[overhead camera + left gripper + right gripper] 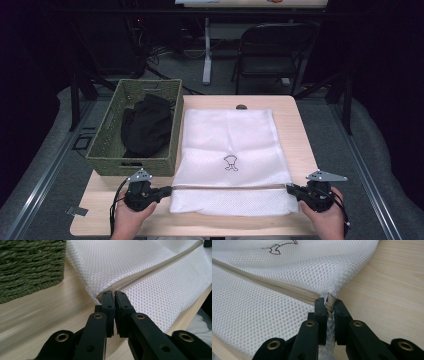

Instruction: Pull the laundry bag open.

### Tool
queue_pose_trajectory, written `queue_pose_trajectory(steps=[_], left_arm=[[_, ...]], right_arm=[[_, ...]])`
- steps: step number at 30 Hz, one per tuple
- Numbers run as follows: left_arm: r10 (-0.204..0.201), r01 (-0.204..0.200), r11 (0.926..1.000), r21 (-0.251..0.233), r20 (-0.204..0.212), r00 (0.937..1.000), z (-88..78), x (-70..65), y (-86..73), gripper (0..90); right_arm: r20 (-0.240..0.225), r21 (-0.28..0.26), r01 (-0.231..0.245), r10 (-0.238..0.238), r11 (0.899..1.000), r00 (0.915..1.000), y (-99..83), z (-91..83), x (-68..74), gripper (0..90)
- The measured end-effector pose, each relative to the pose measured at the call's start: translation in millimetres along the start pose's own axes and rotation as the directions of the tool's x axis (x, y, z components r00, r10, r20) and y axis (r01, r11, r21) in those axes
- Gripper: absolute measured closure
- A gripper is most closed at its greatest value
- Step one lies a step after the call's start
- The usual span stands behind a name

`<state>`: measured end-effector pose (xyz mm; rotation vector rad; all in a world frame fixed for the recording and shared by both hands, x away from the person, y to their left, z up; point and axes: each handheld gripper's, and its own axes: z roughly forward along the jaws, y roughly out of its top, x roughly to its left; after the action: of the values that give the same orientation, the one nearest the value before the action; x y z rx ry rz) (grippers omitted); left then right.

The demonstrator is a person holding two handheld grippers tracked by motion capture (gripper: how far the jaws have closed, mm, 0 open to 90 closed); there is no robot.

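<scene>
While the mesh bag (230,160) lies flat on the table (300,150), both grippers sit at its near end, one at each tip of the zipper (230,187) that crosses the bag close to its near edge.

Left gripper (165,190): held in the person's left hand (131,217) at the bag's left edge. In the left gripper view the jaws stand all but closed, their tips meeting on the bag's corner where the zipper (150,267) ends. Whether fabric is actually pinched between them cannot be told for certain; the tips touch the mesh (160,295).

Right gripper (292,190): held in the right hand (327,220) at the bag's right edge. In the right gripper view the jaws are clamped on the beige zipper end (330,305), with mesh bunched between the pads below it. The zipper (274,286) runs away to the upper left from that grip.

Bag: white, rectangular, spread smooth, its far edge near the table's far side. A small dark line drawing (230,162) is printed near the bag's middle, just beyond the zipper.

Basket (105,145): green, woven, standing just left of the bag, its right wall touching or nearly touching the bag's left edge. A black cloth (146,127) lies heaped inside it.

Beyond the bag, a small dark spot (241,106) marks the table's far edge. Farther off stand a dark chair (270,50) and a white table leg (207,50) on the floor.
</scene>
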<state>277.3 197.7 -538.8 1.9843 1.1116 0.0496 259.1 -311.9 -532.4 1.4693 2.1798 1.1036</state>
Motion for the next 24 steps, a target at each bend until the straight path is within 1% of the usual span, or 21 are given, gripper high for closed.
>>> queue_pose_trajectory(steps=[4,7,11,12,14,17,19,20,22,24], left_arm=[[-0.005,0.005,1.0000,0.008,-0.002,1.0000,0.1,3.0,-2.2,87.4],[-0.004,0.004,1.0000,0.006,-0.004,1.0000,0.8,2.1,-3.4,87.4],[0.006,-0.006,0.9997,0.023,-0.011,0.9999,1.8,1.6,-4.6,87.4],[-0.001,0.001,0.9996,0.027,-0.012,0.9999,3.1,1.9,-5.5,87.4],[-0.001,0.002,0.9990,0.044,-0.014,0.9999,5.1,2.6,-6.7,87.4],[0.002,-0.001,0.9989,0.047,-0.014,0.9999,6.1,1.3,-6.8,87.4],[0.004,-0.003,0.9984,0.056,-0.017,0.9999,7.5,1.1,-7.2,87.4],[0.003,-0.002,0.9983,0.058,-0.018,0.9998,8.8,1.4,-7.9,87.3],[-0.006,0.007,0.9971,0.075,-0.021,0.9998,11.8,2.1,-9.5,87.3],[-0.003,0.006,0.9965,0.084,-0.034,0.9994,13.8,2.0,-10.0,87.3]], right_arm=[[-0.001,0.005,0.007,-0.007,1.000,1.0000,0.1,0.6,4.2,83.4],[-0.001,0.007,0.009,-0.009,1.000,1.0000,-0.7,0.9,5.0,83.4],[0.002,0.021,0.010,-0.010,1.000,0.9999,-2.0,2.8,4.8,83.4],[0.003,0.024,0.013,-0.013,1.000,0.9999,-2.0,3.0,5.2,83.4],[0.009,0.033,0.023,-0.023,0.999,0.9997,-2.0,3.9,6.3,83.4],[0.009,0.040,0.015,-0.016,0.999,0.9998,-2.8,4.4,5.6,83.4],[0.003,0.045,0.002,-0.002,0.999,1.0000,-4.0,5.8,4.4,83.2],[0.001,0.060,0.000,0.000,0.998,1.0000,-4.8,6.9,4.4,83.1],[0.006,0.073,0.004,-0.005,0.997,1.0000,-5.4,9.2,5.6,82.9],[0.006,0.082,0.006,-0.006,0.997,1.0000,-5.5,10.3,7.0,82.7]])
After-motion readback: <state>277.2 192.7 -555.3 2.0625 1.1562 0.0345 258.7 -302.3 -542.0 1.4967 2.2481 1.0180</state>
